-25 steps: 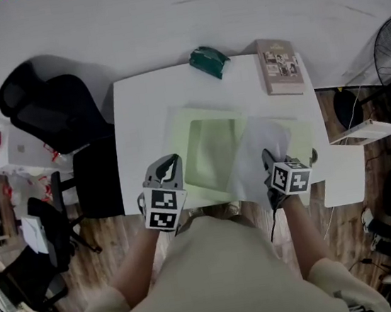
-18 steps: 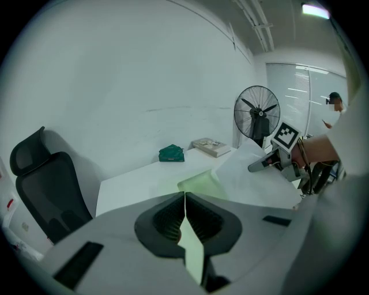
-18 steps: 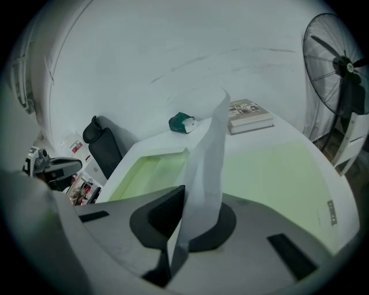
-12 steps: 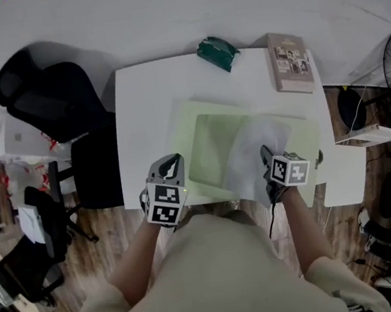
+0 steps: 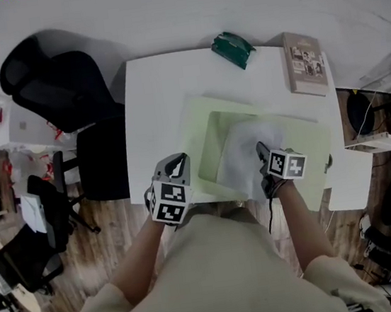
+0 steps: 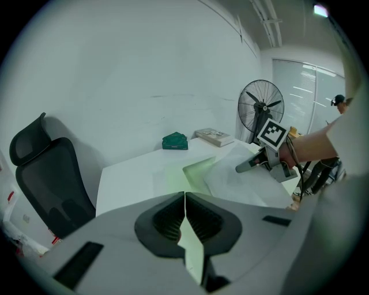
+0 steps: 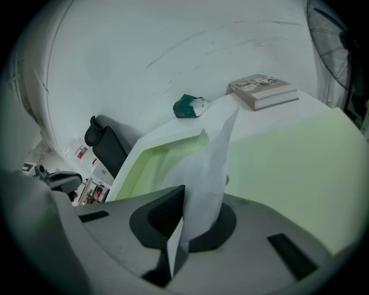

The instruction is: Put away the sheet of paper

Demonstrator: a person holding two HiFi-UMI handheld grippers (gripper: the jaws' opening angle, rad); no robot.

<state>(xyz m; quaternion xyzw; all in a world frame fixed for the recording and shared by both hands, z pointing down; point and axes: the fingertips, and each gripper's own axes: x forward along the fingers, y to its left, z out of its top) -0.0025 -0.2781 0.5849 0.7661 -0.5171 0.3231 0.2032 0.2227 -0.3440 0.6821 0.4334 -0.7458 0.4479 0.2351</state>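
White table (image 5: 152, 100): my left tongs (image 5: 175, 166) pinch the pale-green plastic folder (image 5: 302, 152) open wider; right tongs (image 5: 261, 151) grip the white paper sheet (image 5: 242, 156) over it.

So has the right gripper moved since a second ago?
Yes: the right gripper, shut on the sheet of paper, shifted left, away from the book.

The head view looked steeply down from above the person and took in the whole counter (image 5: 153, 107). Each gripper view sat low and close behind its own claw, the left claw (image 6: 184, 195) and the right claw (image 7: 183, 193), facing across the counter toward the wall (image 6: 144, 75). All three shared the green object (image 5: 233, 48) and the book (image 5: 305, 62) at the counter's far edge; the left gripper view also caught the right claw.
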